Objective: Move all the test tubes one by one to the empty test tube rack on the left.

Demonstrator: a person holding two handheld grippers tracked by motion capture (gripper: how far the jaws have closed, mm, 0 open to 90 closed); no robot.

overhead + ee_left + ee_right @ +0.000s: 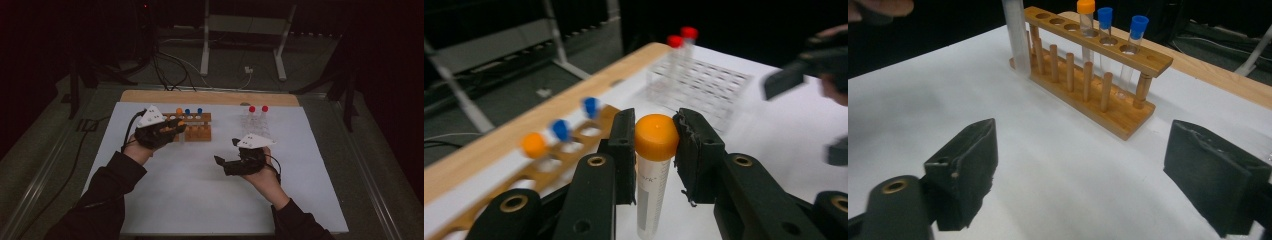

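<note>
In the left gripper view the left gripper [656,142] has its jaws pressed against the orange cap of a clear tube [651,187], one pad on each side, the tube hanging upright below them; the grip is on the cap alone, so the likeliest fault, as I judge it, is the tube swinging or slipping if the hand tilts or the squeeze eases; the right-hand pad looks frayed along its edge, which may lessen its hold. From the high view the left gripper [172,129] sits just in front of the wooden rack [200,131], at that rack's left end; in the right gripper view the tube [1015,35] stands upright just beside the rack [1108,85], its foot near the white table [1048,165]; a careless sideways move could knock it against the rack posts or nudge the rack along the sheet. In the rack stand one orange-capped tube [1086,22] and two blue-capped tubes [1120,37], with empty holes to their left; lowering the held tube off-centre would catch it on the top rail. The right gripper [1083,185] hangs apart with jaws wide and holding nothing; it poses little risk where it is. Farther back, two red-capped tubes [258,117] stand in a clear rack [252,127], well apart from the work; beyond them runs the table's wooden edge [210,97].
</note>
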